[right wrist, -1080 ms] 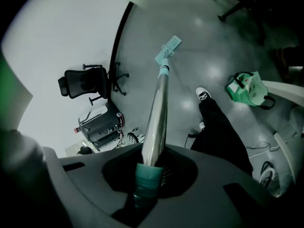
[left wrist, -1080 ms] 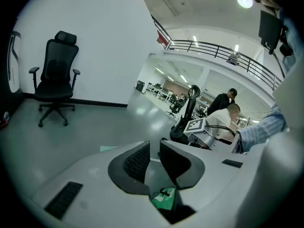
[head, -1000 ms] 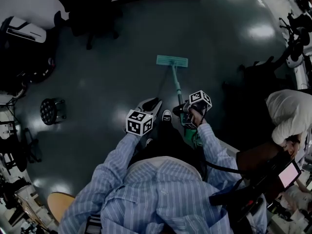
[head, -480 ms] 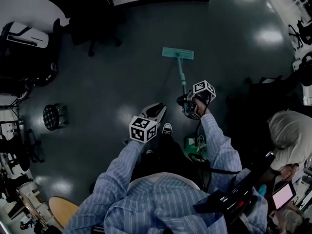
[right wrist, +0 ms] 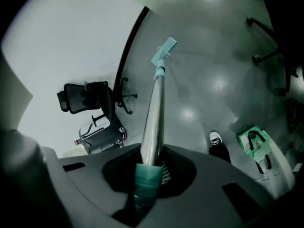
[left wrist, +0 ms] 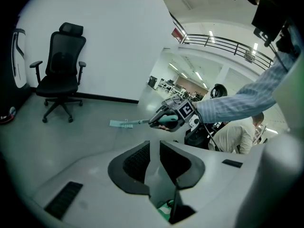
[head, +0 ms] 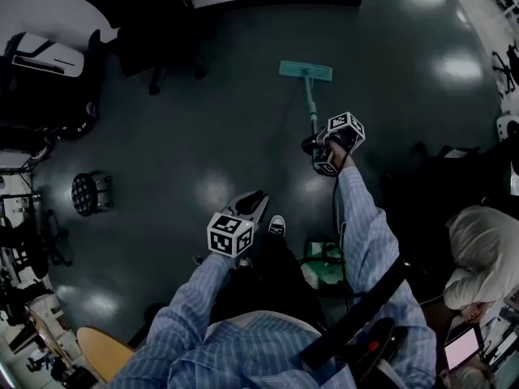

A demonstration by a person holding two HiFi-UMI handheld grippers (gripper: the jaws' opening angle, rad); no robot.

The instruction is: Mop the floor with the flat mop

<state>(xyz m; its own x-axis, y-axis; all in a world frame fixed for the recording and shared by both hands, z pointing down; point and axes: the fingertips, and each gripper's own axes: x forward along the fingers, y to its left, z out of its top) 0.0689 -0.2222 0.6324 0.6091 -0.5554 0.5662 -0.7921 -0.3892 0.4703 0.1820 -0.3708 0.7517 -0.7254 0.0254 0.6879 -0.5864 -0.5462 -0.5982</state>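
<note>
on the floor [head: 203,136], teal flat mop [head: 306,71]

Glossy dark grey floor [head: 203,136] carried bright patches of reflected ceiling light [head: 458,67]. Plain white wall [left wrist: 118,42] met it along a black baseboard [head: 268,1]. Black swivel office chair with armrests [left wrist: 59,75] stood close to that wall. Round black slatted stool [head: 89,191] stood well apart. Railed upper gallery [left wrist: 223,42] ran above a lit open office.

flat mop [head: 306,71] | teal head flat on floor | handle slanted
</note>
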